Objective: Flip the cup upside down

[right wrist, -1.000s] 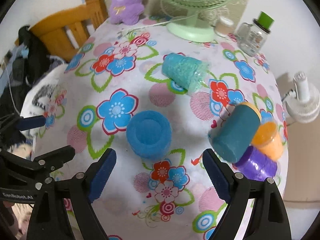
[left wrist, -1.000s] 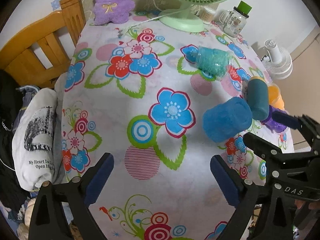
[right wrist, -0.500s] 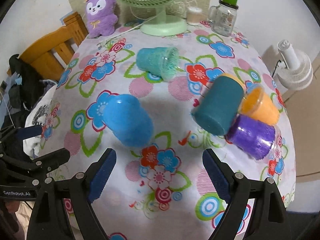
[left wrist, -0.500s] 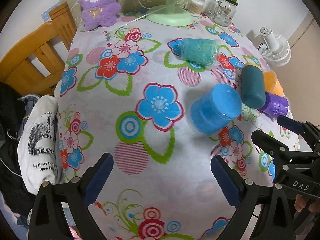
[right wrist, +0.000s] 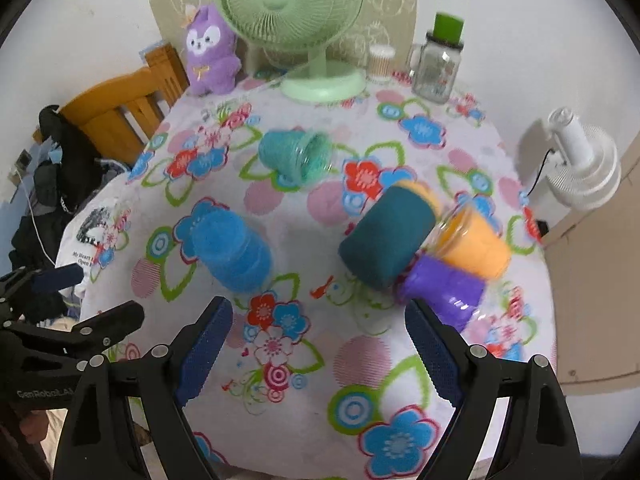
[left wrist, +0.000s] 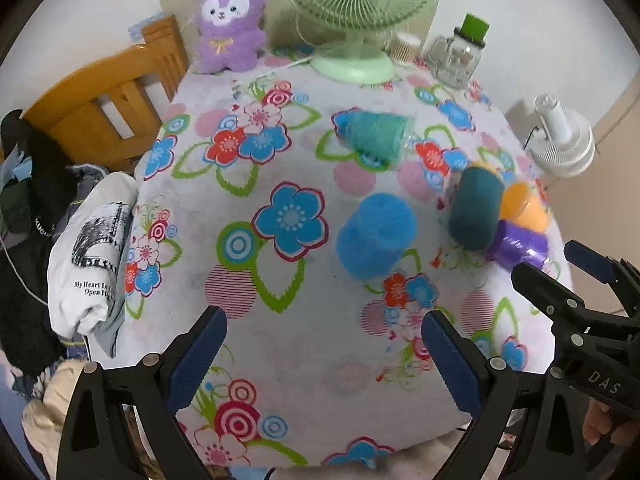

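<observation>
1. The blue cup (left wrist: 374, 236) stands mouth-down on the floral surface (left wrist: 280, 344), at about 1 o'clock from the left hand-held gripper (left wrist: 324, 354); the flip looks done
2. Both the left and the right hand-held gripper (right wrist: 319, 346) gape wide, holding nothing
3. The teal cup (right wrist: 296, 156), at 12 o'clock in the right view, lies sideways; a next flip would call for a side-on grasp

Five fuzzy cups on desk (right wrist: 304, 408): blue cup (right wrist: 232, 252), light teal cup (right wrist: 296, 156), dark teal cup (right wrist: 388, 240), orange cup (right wrist: 476, 248), purple cup (right wrist: 444, 292). Two fans: green fan (right wrist: 296, 12), white fan (right wrist: 580, 160). One plush toy (right wrist: 210, 56). One glass jar (right wrist: 438, 64).
</observation>
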A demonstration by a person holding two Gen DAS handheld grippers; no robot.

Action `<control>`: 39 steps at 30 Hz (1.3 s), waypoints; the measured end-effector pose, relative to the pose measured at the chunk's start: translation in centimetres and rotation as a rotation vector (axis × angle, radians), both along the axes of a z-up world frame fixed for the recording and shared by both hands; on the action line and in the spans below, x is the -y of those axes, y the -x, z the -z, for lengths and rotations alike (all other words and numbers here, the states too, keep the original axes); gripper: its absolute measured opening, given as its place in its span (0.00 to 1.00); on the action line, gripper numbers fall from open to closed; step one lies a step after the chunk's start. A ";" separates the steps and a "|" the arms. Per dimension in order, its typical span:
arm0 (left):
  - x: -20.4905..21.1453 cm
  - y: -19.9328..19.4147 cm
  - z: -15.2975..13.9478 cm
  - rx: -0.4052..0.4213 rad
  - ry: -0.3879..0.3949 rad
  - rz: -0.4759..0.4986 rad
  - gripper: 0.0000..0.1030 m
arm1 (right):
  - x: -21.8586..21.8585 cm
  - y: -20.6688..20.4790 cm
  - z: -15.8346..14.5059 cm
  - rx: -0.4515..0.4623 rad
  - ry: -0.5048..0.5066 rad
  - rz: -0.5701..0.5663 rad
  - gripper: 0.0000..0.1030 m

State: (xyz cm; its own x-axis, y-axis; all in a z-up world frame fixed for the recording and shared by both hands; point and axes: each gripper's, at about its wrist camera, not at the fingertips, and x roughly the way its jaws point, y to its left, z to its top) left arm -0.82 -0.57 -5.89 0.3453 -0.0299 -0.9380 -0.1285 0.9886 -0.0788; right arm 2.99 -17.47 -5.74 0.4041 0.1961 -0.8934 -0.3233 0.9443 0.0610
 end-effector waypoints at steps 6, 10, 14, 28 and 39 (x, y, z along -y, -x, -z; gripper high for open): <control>1.6 0.2 -3.6 0.029 -0.037 -0.004 0.96 | 1.6 0.2 -3.8 0.040 -0.047 -0.004 0.87; 2.4 0.7 -5.8 0.080 -0.035 -0.004 0.96 | 2.2 0.5 -5.8 0.070 -0.004 0.031 0.87; 2.8 1.3 -7.4 0.111 -0.049 -0.012 0.96 | 2.8 1.1 -7.7 0.100 -0.023 0.035 0.87; 3.5 2.8 -10.1 0.193 -0.060 -0.009 1.00 | 3.1 3.2 -10.7 0.179 -0.024 0.040 0.87; 4.1 2.9 -9.9 0.193 -0.060 0.008 1.00 | 4.0 3.7 -10.4 0.167 -0.021 0.074 0.87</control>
State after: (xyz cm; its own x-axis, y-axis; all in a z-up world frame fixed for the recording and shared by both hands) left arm -3.72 -4.69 4.06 0.5189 0.0202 -0.8546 -0.1086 0.9932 -0.0424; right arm -0.67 -21.45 4.63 0.5604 0.1782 -0.8088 -0.2603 0.9650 0.0323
